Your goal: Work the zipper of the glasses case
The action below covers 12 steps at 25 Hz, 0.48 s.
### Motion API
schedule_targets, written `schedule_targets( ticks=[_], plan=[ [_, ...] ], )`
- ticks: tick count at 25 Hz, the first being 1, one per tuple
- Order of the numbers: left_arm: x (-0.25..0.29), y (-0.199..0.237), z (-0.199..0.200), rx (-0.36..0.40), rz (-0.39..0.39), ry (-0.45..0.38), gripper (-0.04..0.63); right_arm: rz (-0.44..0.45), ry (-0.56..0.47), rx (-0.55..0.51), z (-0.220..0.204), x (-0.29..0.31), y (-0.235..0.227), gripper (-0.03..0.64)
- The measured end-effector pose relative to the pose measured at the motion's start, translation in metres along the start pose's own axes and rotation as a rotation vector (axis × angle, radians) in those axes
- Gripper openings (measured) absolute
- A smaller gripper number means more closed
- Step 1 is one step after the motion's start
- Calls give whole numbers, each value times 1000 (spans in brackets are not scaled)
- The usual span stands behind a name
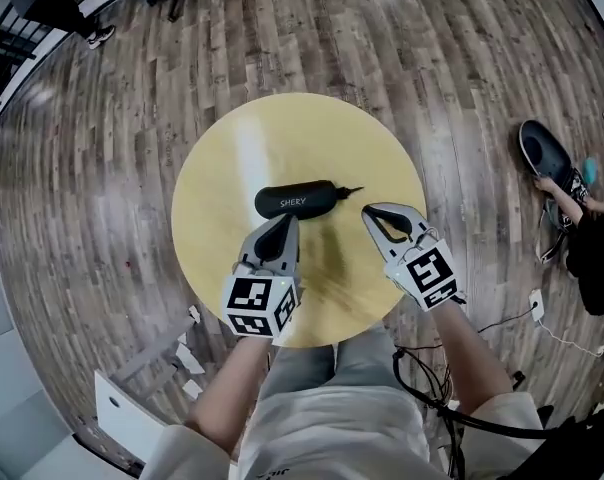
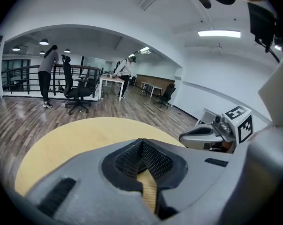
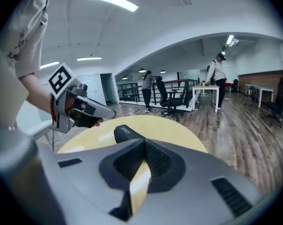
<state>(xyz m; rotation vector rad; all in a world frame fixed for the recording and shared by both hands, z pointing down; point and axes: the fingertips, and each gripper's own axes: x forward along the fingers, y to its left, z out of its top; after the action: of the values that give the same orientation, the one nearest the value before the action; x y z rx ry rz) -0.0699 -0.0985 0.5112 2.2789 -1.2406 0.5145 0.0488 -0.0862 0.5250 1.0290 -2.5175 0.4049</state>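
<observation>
A black glasses case [image 1: 295, 201] with pale lettering lies on its side near the middle of the round yellow table [image 1: 222, 158]. Its zipper pull [image 1: 352, 191] sticks out at the right end. My left gripper [image 1: 285, 222] hovers just in front of the case, jaws shut and empty. My right gripper [image 1: 369, 211] sits a little right of the pull, also shut on nothing. In the right gripper view the case [image 3: 125, 134] lies just beyond my right gripper [image 3: 144, 143], with the left gripper [image 3: 85, 109] behind it. The left gripper view shows my left gripper [image 2: 142, 143], bare tabletop and the right gripper [image 2: 212, 135]; the case is hidden.
Wood-plank floor surrounds the table. A person's shoe and arm [image 1: 552, 168] lie at the right, cables [image 1: 542, 318] trail by my legs, and white pieces [image 1: 187, 353] sit on the floor at front left. Far off stand people, an office chair [image 2: 78, 92] and desks.
</observation>
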Motion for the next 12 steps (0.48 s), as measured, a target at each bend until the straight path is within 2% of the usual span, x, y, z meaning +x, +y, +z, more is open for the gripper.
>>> schedule_targets(
  ticks=[7,12],
  plan=[
    [49,23,-28,-38,28,147,2,235,67,-262,-6,49,-22,2],
    [54,24,-38,-32,28,152,2,318,131,-496,-16,76,-36,2]
  ],
)
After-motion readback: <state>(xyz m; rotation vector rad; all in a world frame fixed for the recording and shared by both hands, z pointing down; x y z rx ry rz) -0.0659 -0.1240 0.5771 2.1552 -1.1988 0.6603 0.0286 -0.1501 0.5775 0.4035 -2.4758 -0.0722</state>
